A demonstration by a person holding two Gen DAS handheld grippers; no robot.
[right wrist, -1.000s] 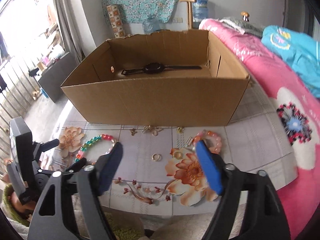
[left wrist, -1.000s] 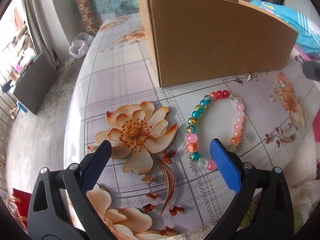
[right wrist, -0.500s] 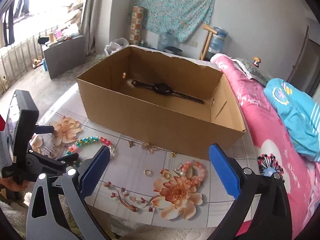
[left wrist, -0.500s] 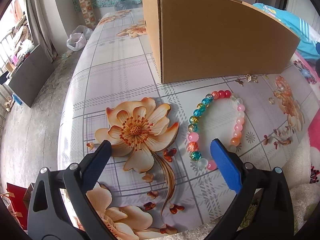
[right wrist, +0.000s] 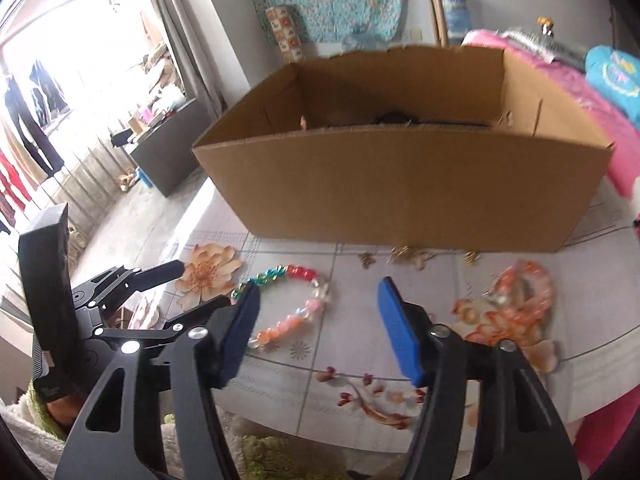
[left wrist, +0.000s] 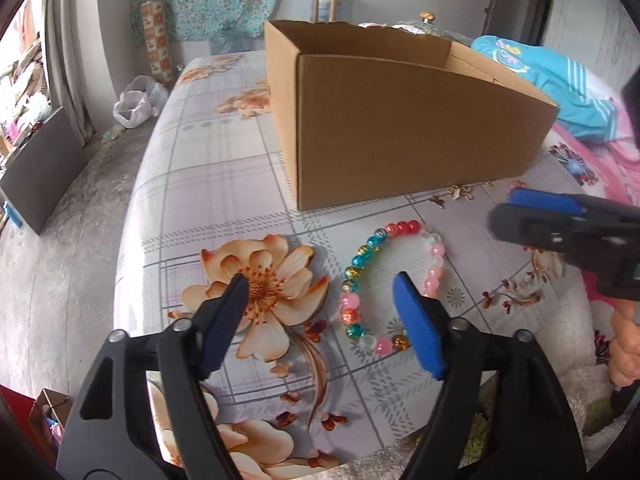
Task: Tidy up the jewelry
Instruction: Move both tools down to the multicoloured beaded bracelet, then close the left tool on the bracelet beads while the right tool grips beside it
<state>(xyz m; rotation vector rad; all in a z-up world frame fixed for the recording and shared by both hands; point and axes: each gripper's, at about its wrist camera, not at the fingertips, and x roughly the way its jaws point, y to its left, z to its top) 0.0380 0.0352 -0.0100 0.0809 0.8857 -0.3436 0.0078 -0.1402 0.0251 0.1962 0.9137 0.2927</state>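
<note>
Left gripper (left wrist: 320, 284), lower centre of its view: jaws just narrowed, still apart, clamping nothing, hovering over the near arc of the colourful bead bracelet (left wrist: 362, 256) on the flowered tablecloth (left wrist: 208, 168). Right gripper (right wrist: 318, 290): likewise just narrowed, apart, empty. At right, an orange bead bracelet (right wrist: 524, 300). Beyond, small gold charms (right wrist: 404, 254) along the foot of the cardboard box (right wrist: 400, 184), walling off the upper frame; a dark item inside, mostly hidden.
</note>
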